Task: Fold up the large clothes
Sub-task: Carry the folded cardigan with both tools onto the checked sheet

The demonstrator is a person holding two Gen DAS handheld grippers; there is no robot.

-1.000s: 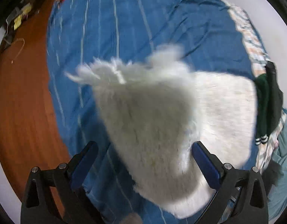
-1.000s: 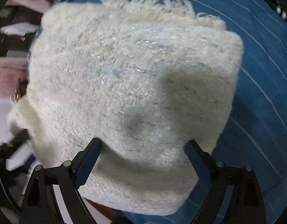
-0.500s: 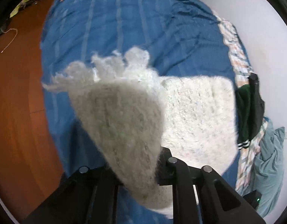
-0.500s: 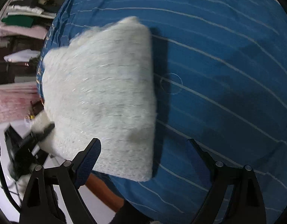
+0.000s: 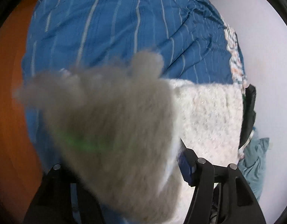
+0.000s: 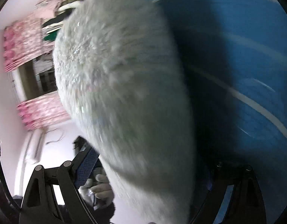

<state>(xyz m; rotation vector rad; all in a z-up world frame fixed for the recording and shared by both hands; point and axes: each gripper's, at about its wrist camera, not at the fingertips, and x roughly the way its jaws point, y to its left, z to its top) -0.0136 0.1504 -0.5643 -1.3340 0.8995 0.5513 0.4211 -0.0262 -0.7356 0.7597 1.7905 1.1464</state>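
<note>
A fluffy white knit garment (image 5: 208,115) lies partly on the blue striped bed cover (image 5: 115,28). My left gripper (image 5: 124,179) has a fringed, blurred part of the white garment (image 5: 109,130) between its fingers and holds it up above the bed; the fabric hides the fingertips. In the right wrist view the white garment (image 6: 124,84) hangs between the fingers of my right gripper (image 6: 149,171) and fills the middle. The blue pad of its left finger (image 6: 87,166) shows beside the fabric; the right finger is in shadow.
A dark green and black garment (image 5: 249,115) and a teal cloth (image 5: 255,160) lie at the bed's right edge. Orange wooden floor (image 5: 10,112) is to the left. Pink floral curtains (image 6: 27,43) and a white-gloved hand (image 6: 100,186) show in the right wrist view.
The left gripper closed on the garment's fringed part and lifted it. The right gripper closed in on the garment's other side and raised it, the view swinging toward the window.
</note>
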